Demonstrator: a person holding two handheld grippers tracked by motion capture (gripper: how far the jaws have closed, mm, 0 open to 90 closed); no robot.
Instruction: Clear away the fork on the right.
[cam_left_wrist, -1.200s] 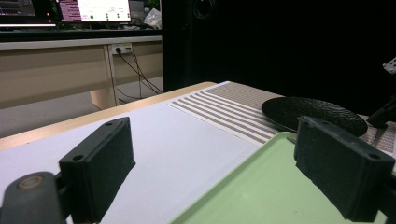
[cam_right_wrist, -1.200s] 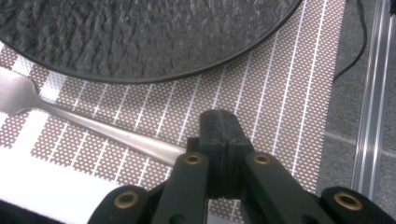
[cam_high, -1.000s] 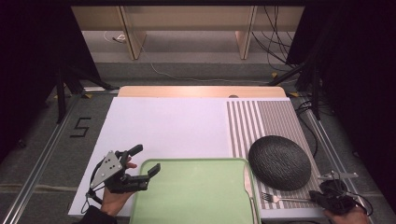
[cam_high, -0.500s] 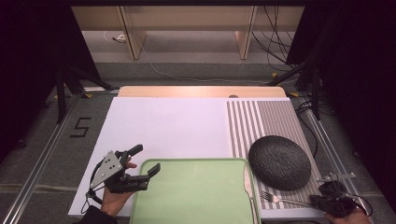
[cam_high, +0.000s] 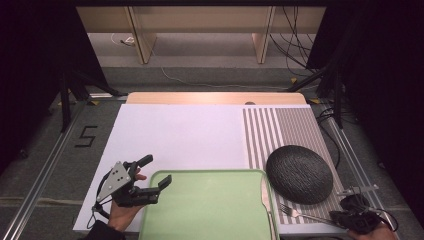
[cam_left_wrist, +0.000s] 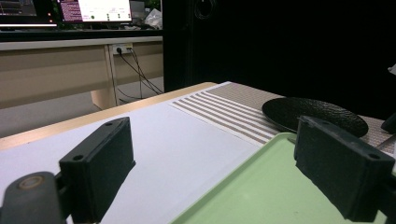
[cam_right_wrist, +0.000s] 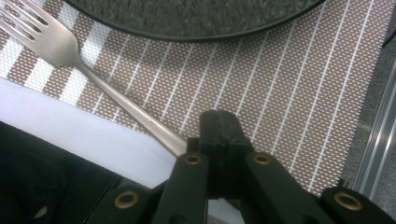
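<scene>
The fork (cam_right_wrist: 116, 93) is in my right gripper (cam_right_wrist: 218, 128): my fingers are pressed together on the very end of its handle, and the rest of it runs out ahead with the tines lying over the striped placemat (cam_right_wrist: 261, 79), just short of the rim of the dark plate (cam_right_wrist: 196, 18). From the high view the fork (cam_high: 305, 215) lies along the near edge of the mat, between the plate (cam_high: 300, 173) and the green tray (cam_high: 210, 210).

I judge it a light, stiff, smooth piece of metal. It won't bend or break, but held this far back the long front end has leverage on my grip, so it may swivel or droop if I swing it fast. A hold nearer the middle of the handle would be steadier; here I'd keep the squeeze firm and move slowly. The polished shaft looks slippery against my pads.

Around it: the plate's raised rim is close to the tines, so lifting before travelling seems wise. A knife (cam_high: 265, 192) lies just beside the tray's right edge, near the tines. The tray's lip is another edge to clear. The mat's right border is near the edge of the tabletop (cam_high: 180, 135), with a metal rail beyond.

My left gripper (cam_high: 159, 172) rests at the tray's left corner, fingers standing wide apart with nothing between them. The white stretch beyond the tray is the broadest free room.
</scene>
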